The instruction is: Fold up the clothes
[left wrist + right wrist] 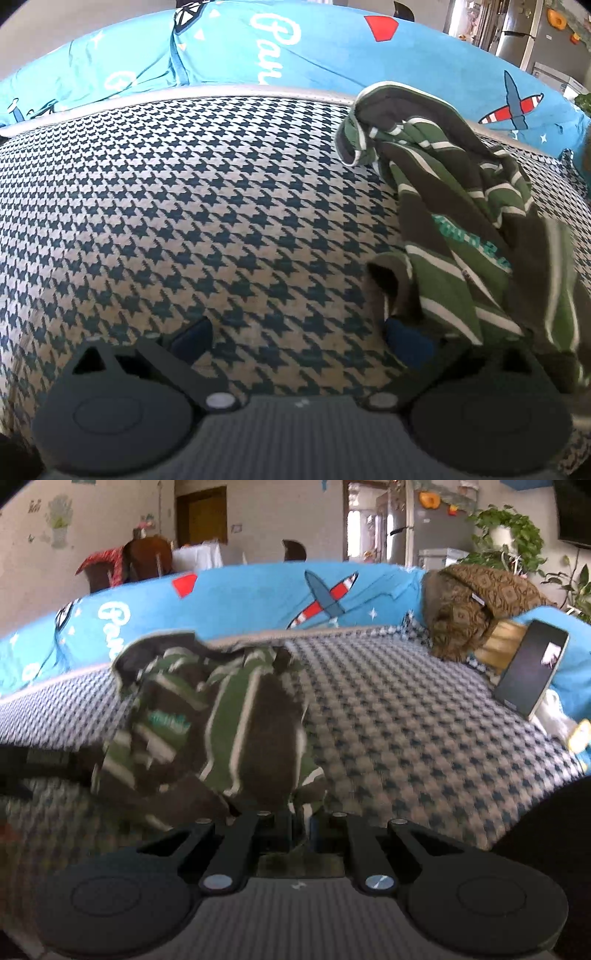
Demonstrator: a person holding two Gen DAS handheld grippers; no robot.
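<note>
We see a houndstooth sofa seat [424, 716], a blue backrest cover [258, 590], a brown cushion [465, 613], a fridge [436, 528], a houseplant [509, 535] and a wooden door [201, 517].

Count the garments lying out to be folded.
1: a crumpled green striped shirt on the houndstooth cushion, pinched in the right tongs, beside the open left tongs. Others may lie outside view.

We see soft, even daylight in both views, with no hard shadows or glare. Fisheye bending curves the blue cover [295, 55] and darkens the corners. Motion blur smears the striped garment [221, 720] in the right wrist view; the houndstooth cushion [184, 203] stays fairly sharp.
</note>
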